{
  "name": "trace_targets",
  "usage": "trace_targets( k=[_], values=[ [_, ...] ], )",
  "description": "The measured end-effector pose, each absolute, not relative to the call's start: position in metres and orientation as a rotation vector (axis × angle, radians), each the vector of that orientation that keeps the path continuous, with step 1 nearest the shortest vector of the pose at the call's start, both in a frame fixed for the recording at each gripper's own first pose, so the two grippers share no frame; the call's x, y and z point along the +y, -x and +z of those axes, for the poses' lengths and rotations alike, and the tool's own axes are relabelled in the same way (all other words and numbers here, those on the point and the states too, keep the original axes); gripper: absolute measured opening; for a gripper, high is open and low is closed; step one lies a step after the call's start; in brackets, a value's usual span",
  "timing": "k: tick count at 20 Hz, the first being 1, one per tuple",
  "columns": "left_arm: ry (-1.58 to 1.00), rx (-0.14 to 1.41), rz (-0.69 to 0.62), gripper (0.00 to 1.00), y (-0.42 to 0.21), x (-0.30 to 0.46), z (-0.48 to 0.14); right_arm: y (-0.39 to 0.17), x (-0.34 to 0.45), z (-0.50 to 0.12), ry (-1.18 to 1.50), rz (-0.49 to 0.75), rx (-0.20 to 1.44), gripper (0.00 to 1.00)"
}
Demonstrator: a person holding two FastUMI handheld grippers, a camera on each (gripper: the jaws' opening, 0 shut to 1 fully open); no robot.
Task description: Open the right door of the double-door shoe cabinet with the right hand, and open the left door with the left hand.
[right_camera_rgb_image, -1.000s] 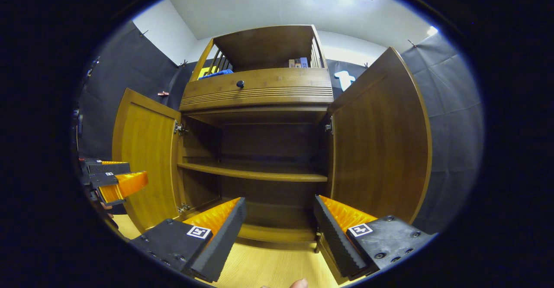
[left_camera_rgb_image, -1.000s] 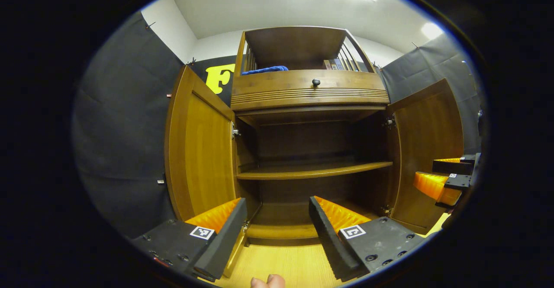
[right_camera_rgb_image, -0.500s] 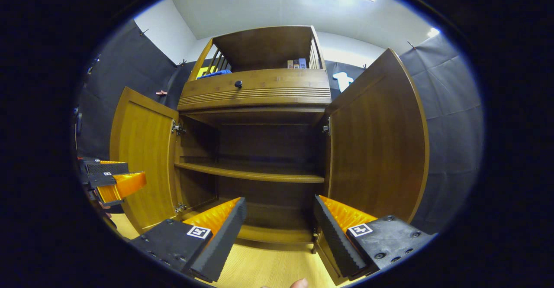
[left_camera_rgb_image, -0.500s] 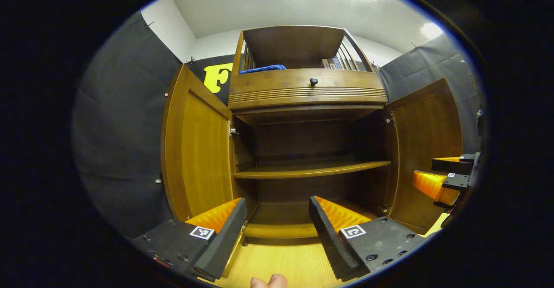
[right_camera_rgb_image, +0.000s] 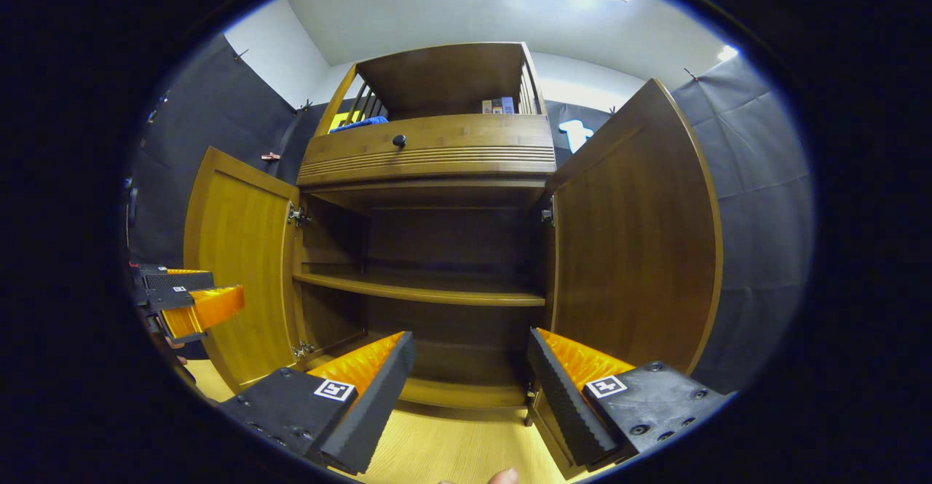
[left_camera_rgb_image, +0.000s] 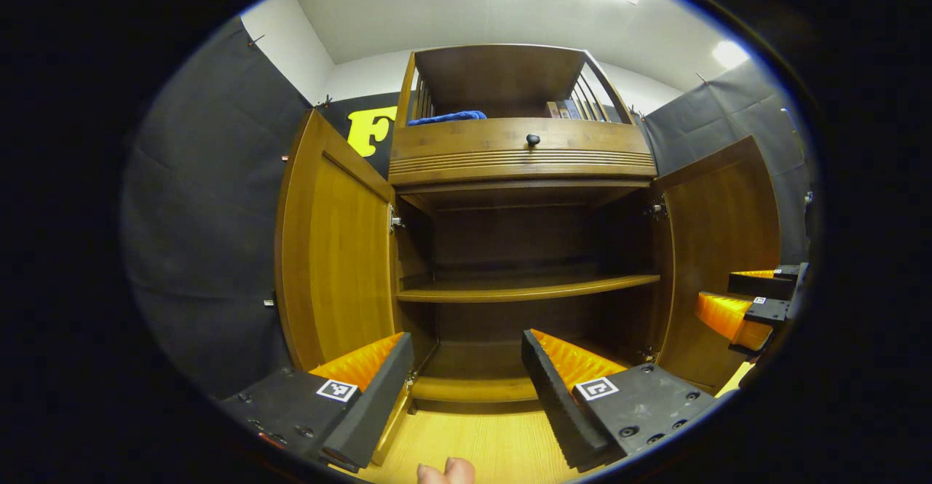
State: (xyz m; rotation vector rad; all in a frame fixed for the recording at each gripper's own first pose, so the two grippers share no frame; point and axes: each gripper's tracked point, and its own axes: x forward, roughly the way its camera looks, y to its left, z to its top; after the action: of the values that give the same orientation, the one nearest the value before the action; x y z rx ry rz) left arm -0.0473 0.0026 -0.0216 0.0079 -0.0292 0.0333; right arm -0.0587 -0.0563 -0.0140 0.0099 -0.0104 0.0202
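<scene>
Fig.: Brown wooden double-door shoe cabinet [left_camera_rgb_image: 520, 164], seen from low down and in front, both doors swung wide; task looks complete.

Left gripper view: left gripper [left_camera_rgb_image: 466, 389] at 6 o'clock, fingers apart, holding nothing, w/ bare light wood floor [left_camera_rgb_image: 473, 447] between them. Glossy amber left door [left_camera_rgb_image: 335, 251] at 9 o'clock, inner face showing, just beyond the gripper. Right door [left_camera_rgb_image: 721, 236] at 3 o'clock.

Right gripper view: right gripper [right_camera_rgb_image: 470, 389] at 6 o'clock, fingers apart and empty. Darker brown right door [right_camera_rgb_image: 633, 244] at 3 o'clock, bottom corner just beside the right-hand finger. Left door [right_camera_rgb_image: 240, 266] at 9 o'clock, left gripper [right_camera_rgb_image: 193, 302] in front of its outer edge.

Interior: single wooden shelf [right_camera_rgb_image: 422, 291], nothing visible on it.

Risks (judged): either gripper may clip a door edge on withdrawal, since both sit close to the doors, esp. the right. A nudged door could swing partway shut. Doors pushed further may strain the metal hinges [left_camera_rgb_image: 395, 220].
</scene>
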Motion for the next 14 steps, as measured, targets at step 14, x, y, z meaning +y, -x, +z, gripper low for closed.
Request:
trace_targets(
  k=[14],
  values=[
    [-0.026, -0.030, 0.020, 0.94, 0.0455, -0.0042, -0.0221, 0.0578, -0.0579, -0.0149, -0.015, 0.019, -0.006, 0.95]
  ],
)
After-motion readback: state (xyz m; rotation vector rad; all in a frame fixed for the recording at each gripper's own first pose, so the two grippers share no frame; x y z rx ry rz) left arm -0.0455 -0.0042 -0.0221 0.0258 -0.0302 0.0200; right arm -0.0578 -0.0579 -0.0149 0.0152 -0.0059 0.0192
